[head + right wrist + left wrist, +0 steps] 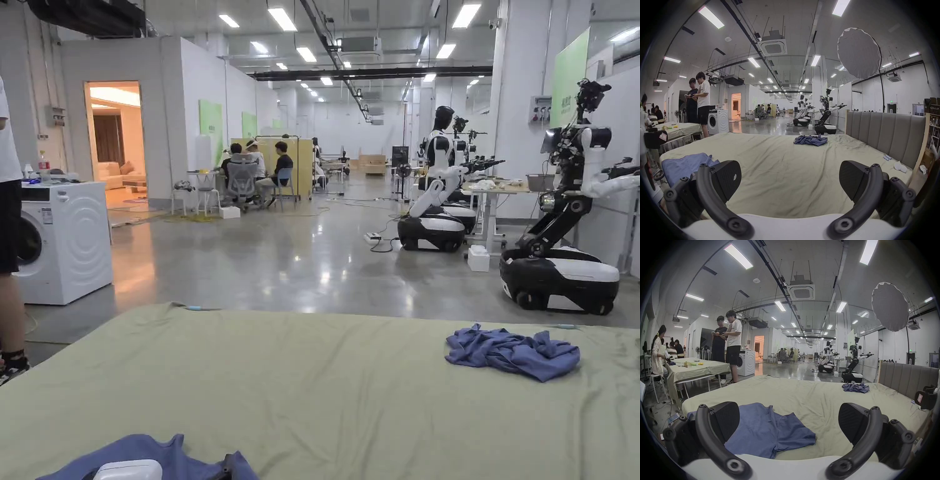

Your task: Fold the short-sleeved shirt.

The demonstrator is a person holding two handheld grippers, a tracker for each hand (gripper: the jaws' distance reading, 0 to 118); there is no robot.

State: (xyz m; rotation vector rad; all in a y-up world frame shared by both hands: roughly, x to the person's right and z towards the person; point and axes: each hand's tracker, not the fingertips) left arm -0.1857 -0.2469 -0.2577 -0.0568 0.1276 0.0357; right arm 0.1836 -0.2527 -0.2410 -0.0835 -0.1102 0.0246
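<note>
A blue short-sleeved shirt (768, 430) lies spread flat near the front left of the pale green bed sheet (810, 395). Its edge appears at the bottom of the head view (156, 459) and at the left of the right gripper view (685, 164). My left gripper (788, 421) hovers open just above the shirt, jaws wide apart and holding nothing. My right gripper (790, 180) is open over bare sheet, to the right of the shirt. A second blue garment (512, 353) lies crumpled at the far right of the bed (855, 387) (810, 140).
A grey padded headboard (883, 134) bounds the bed's right side. Small white items (899, 166) lie by it. Two people (727, 345) stand at the left beside a washing machine (65, 240) and a covered table (696, 369). Wheeled robots (562, 262) stand on the floor beyond the bed.
</note>
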